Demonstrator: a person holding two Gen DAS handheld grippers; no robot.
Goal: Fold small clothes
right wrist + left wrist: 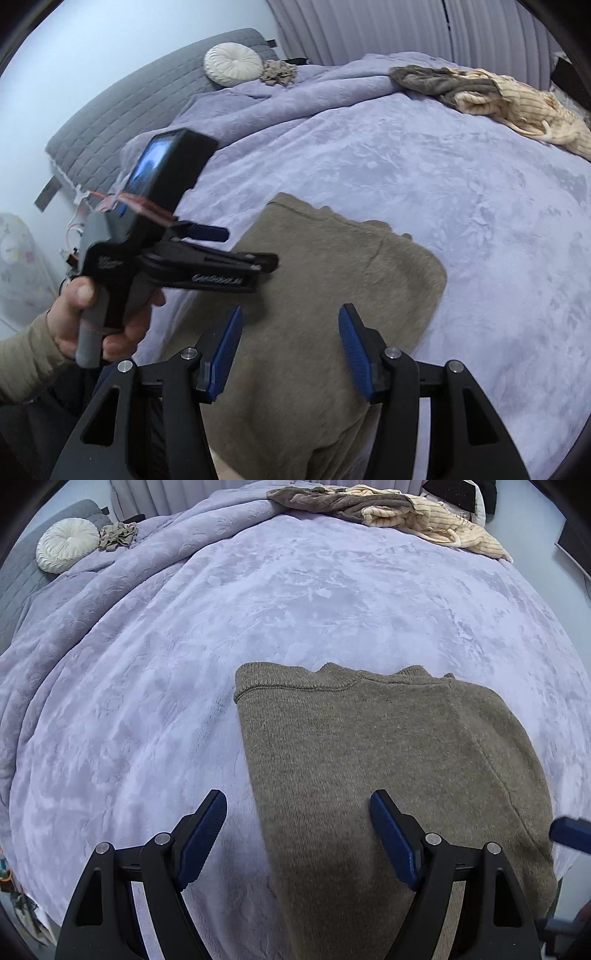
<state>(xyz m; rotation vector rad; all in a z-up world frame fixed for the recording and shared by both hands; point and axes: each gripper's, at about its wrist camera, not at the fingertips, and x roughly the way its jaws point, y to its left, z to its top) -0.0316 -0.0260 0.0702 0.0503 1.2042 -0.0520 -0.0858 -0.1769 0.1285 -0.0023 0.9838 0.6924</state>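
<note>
Right now the sweater [388,768] lies flat on the blanket [295,609] near the bed's front edge, sleeves tucked in, collar pointing away. It looks like a soft, thick knit: light, limp, not slippery, so it should sag unless taken at 2 points, best at the near hem corners or along a side fold. The left gripper [298,834] hangs over its left edge, jaws apart and empty. The right gripper [290,350] hovers above the knit, jaws apart, nothing between them. Well away at the far edge sits a pile of clothes [388,509]; a round cushion [67,544] and a crumpled rag [118,535] lie far left. Nothing blocks the sweater.
</note>
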